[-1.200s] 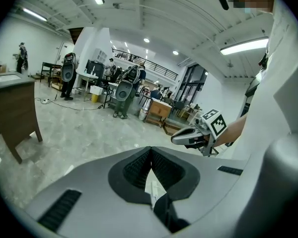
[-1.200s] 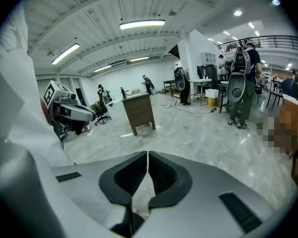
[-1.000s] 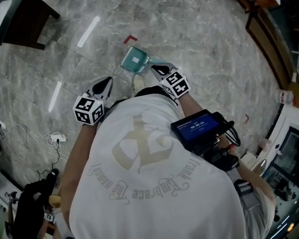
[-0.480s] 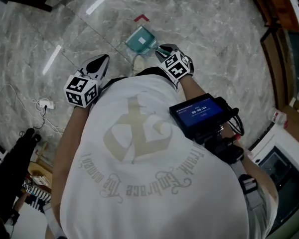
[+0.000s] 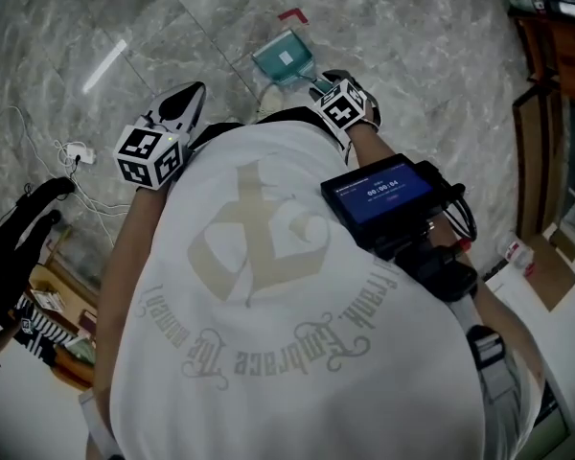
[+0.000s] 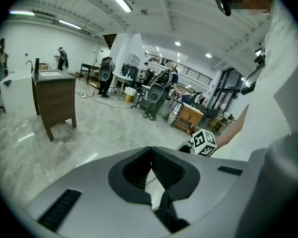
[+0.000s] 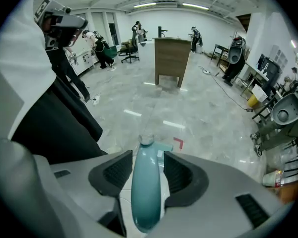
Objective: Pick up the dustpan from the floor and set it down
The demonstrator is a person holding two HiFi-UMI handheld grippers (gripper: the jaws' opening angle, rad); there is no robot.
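A teal dustpan [image 5: 286, 60] sits on the grey marble floor in front of the person. Its long teal handle [image 7: 146, 187] runs back between the jaws of my right gripper [image 5: 319, 82], and the pan [image 7: 165, 150] shows just beyond the jaw tips. The right gripper [image 7: 145, 157] points steeply down; its jaws have just been opening and stand apart around the handle, with a gap on the right side. My left gripper [image 5: 194, 92] hangs to the left, away from the dustpan. Its jaws [image 6: 150, 150] meet at the tips and hold nothing.
A red tape corner [image 5: 292, 14] marks the floor beyond the dustpan. White cables and a power strip [image 5: 72, 151] and a black bag [image 5: 19, 238] lie at the left. Wooden furniture [image 5: 546, 113] lines the right. A wooden cabinet [image 7: 171, 61] stands farther off.
The head view has swung, so the dustpan and right gripper now sit higher in the picture, still together. The left gripper has shifted a little to the left.
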